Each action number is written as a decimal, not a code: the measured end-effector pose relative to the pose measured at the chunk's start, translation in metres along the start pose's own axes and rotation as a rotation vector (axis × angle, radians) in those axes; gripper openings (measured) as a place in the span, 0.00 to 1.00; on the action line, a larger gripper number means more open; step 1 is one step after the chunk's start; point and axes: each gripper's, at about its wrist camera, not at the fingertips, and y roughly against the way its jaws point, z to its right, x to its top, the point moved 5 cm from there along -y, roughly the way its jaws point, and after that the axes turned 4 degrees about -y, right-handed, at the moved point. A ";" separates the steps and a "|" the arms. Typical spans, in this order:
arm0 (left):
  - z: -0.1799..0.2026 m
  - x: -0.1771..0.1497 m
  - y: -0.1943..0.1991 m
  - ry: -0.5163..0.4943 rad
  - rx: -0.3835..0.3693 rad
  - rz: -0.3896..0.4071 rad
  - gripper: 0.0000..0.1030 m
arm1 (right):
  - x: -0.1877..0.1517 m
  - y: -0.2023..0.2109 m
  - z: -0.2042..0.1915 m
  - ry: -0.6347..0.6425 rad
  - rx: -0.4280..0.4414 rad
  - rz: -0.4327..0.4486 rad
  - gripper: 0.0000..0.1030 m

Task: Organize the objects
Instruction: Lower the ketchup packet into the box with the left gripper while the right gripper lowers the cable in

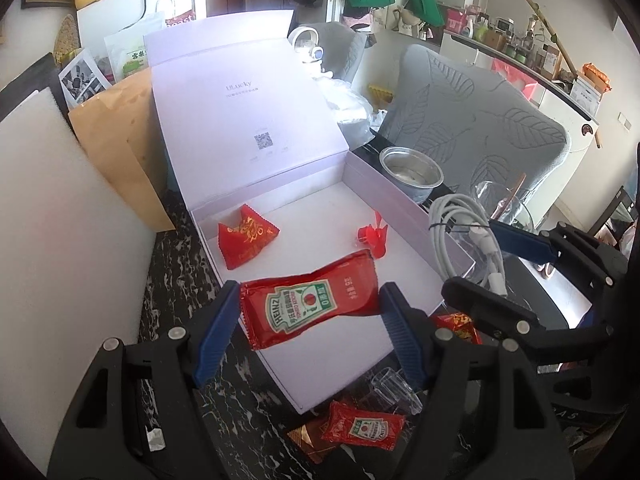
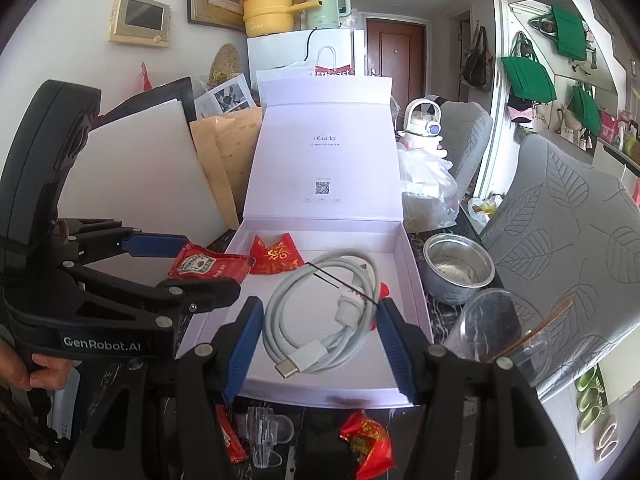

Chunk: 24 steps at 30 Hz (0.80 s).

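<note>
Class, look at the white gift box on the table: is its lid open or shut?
Open. The white gift box has its lid standing upright behind the tray.

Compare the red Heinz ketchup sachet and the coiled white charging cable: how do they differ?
The red Heinz ketchup sachet is flat, printed foil; the coiled white charging cable is a plain looped cord. The left gripper holds the sachet, the right gripper holds the cable. Both hang over the open white box.
</note>
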 end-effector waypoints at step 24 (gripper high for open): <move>-0.052 0.059 -0.074 0.058 0.059 -0.032 0.68 | 0.061 -0.085 0.037 0.018 -0.081 0.010 0.58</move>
